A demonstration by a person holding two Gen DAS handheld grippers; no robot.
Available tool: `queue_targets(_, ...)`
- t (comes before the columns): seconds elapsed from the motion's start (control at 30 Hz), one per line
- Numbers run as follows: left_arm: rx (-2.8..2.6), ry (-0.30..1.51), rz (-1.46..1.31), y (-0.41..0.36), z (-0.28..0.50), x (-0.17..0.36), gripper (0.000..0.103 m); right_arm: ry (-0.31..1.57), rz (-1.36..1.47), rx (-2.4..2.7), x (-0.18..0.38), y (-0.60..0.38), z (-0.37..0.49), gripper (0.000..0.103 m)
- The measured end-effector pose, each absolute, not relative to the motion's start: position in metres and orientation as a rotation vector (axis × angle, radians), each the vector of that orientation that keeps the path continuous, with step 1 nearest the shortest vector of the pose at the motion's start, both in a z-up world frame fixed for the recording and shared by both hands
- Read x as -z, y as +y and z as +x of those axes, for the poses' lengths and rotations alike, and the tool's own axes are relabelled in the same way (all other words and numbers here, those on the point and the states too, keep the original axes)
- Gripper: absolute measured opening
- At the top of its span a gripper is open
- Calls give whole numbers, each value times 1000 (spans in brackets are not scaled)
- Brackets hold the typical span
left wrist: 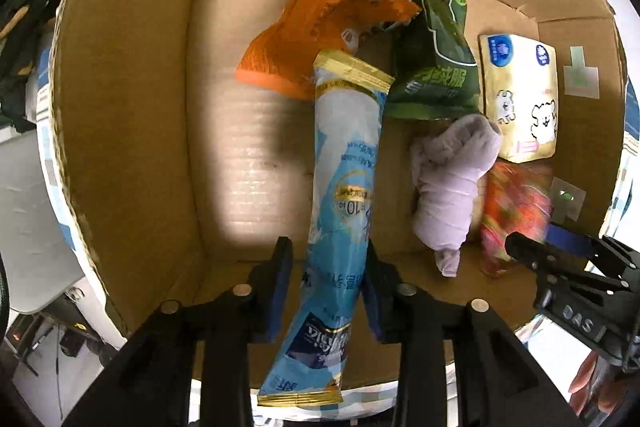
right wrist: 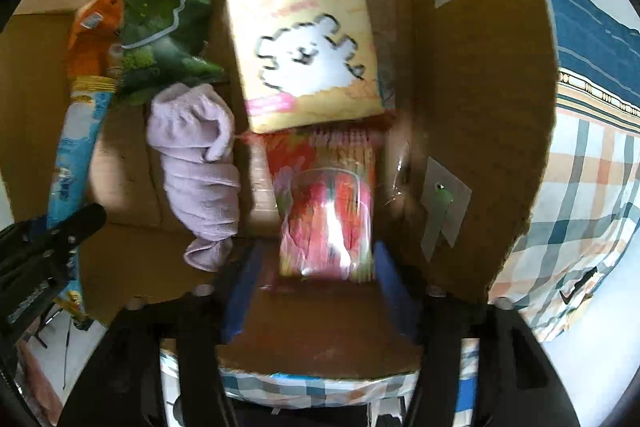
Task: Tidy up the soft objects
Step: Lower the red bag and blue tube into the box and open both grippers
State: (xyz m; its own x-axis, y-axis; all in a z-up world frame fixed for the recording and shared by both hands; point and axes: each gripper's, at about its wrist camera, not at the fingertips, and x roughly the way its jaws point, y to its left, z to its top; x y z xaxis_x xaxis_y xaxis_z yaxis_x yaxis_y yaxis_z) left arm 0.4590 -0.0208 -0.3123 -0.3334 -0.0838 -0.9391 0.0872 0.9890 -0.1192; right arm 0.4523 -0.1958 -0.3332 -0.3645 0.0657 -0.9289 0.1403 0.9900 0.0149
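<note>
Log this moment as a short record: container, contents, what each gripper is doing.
container: cardboard box, open
contents: orange bag, green bag, yellow pack, lilac cloth, red packet, blue pouch
left gripper: fingers on either side of the blue pouch, apparently closed on it, far end over the box floor
right gripper: open, the red packet's near end between its fingers, no clear contact
layout: lilac cloth lies between blue pouch and red packet; yellow pack is beyond the red packet

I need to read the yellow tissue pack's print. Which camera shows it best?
The right wrist view: the yellow tissue pack sits large, central and face-on, though slightly blurred. The left wrist view shows it small at the right edge.
</note>
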Motion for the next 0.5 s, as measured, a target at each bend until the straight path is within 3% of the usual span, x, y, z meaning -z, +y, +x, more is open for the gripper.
queue_targets(0.27, 160, 1868, -53, -9, 451, 294, 41, 1869, 144, 63, 300, -192, 450, 74)
queue_targets(0.37, 156, 1834, -67, -5, 447, 283, 55, 1844, 154, 49, 290, -190, 446, 75)
queue_targets(0.43, 155, 1809, -65, -3, 445, 275, 73, 1825, 145, 50, 283, -189, 445, 80)
queue_targets(0.5, 149, 1774, -61, 1, 443, 266, 83, 1801, 149, 46, 274, -187, 444, 84)
